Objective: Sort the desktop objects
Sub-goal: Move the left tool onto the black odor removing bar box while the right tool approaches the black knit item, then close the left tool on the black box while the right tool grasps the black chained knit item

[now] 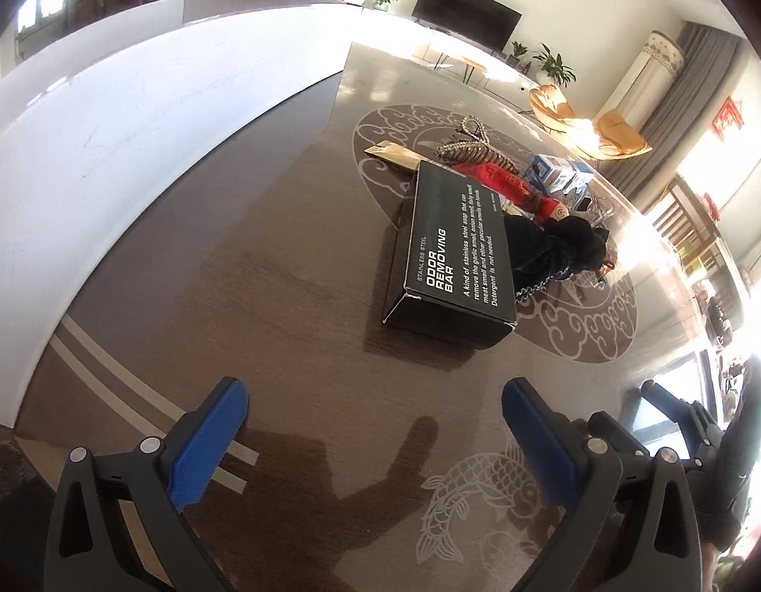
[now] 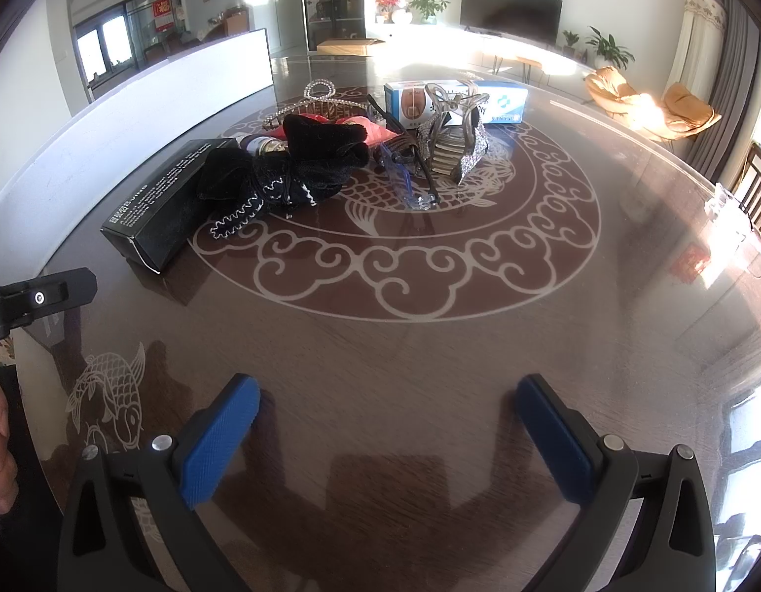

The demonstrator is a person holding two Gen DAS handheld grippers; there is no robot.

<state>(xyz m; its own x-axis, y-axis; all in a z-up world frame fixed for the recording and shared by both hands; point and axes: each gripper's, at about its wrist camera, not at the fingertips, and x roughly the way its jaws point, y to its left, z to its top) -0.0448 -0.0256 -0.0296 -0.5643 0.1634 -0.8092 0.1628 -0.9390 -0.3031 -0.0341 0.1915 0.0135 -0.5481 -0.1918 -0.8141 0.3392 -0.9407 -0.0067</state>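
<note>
- Clutter heaped mid-table [image 2: 528, 345]: black box [image 1: 454, 251], black pouch [image 2: 281, 167], glasses [image 2: 410, 182], blue-white carton [image 2: 498, 98].
- Your left tongs [image 1: 375, 439] and right tongs [image 2: 387, 424]: both spread wide, empty, short of the heap.

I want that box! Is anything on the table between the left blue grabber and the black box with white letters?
Nothing: only bare brown patterned tabletop and shadow lie between the open left gripper and the black cardboard box, seen in the left wrist view.
</note>
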